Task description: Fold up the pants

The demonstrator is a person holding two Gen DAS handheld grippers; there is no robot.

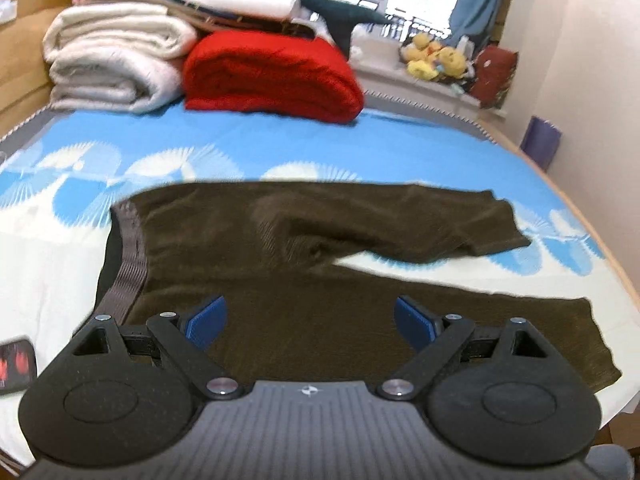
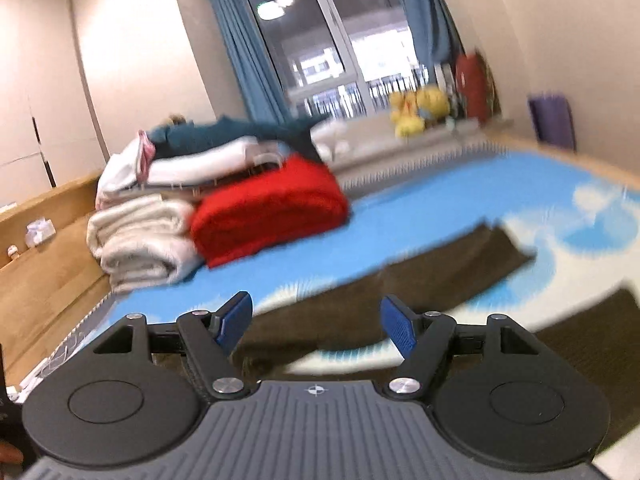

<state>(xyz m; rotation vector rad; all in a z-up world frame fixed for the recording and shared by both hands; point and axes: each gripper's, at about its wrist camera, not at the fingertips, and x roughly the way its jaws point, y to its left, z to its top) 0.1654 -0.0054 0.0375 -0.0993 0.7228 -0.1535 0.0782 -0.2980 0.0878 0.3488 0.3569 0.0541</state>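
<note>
My left tool [image 1: 310, 320] hangs released over the pants [image 1: 304, 264], its blue pads spread wide with nothing between them, and my right tool [image 2: 316, 322] is likewise released, pads apart and clear of the cloth. The pants are dark brown and lie spread flat on the bed [image 1: 60, 216], waistband [image 1: 128, 252] toward the left in the left wrist view and the two legs running off to the right, parted so that a wedge of sheet shows between them. The far leg is creased near the crotch; the near leg lies smoother. In the right wrist view, which is blurred, I see the same legs [image 2: 440, 276] slanting across the blue and white sheet. Beyond the pants, well apart from them, a folded red blanket [image 1: 272, 76] sits beside a stack of pale folded bedding [image 1: 116, 60]. A phone [image 1: 16, 364] lies near the bed's left edge, and yellow soft toys [image 1: 436, 58] rest on the window ledge.
</note>
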